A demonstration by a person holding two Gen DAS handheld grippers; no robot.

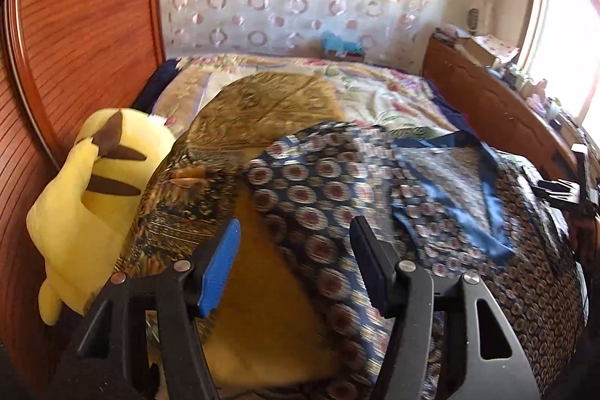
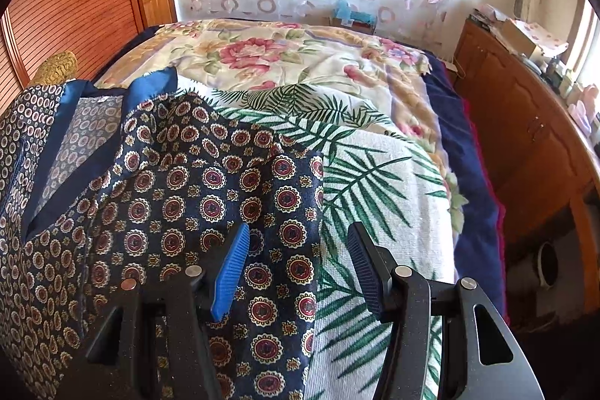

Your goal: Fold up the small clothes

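Note:
A navy shirt with red and cream medallions [image 2: 187, 197] lies spread on the bed, its blue-lined collar [image 2: 150, 85] at the far end. In the left wrist view the same shirt [image 1: 375, 197] looks blurred and rumpled. My left gripper [image 1: 296, 246] is open and empty above the shirt's left edge, over a mustard cloth [image 1: 262, 306]. My right gripper [image 2: 298, 250] is open and empty over the shirt's right edge, where it meets a white palm-leaf cloth [image 2: 375, 182]. The other gripper shows at the right edge of the left wrist view [image 1: 562, 192].
A yellow plush toy [image 1: 90, 197] and a gold patterned cushion [image 1: 262, 107] lie at the left. A floral bedspread [image 2: 285, 55] covers the bed. Wooden slatted doors [image 1: 75, 25] stand on the left, a cluttered wooden cabinet [image 2: 525, 122] on the right.

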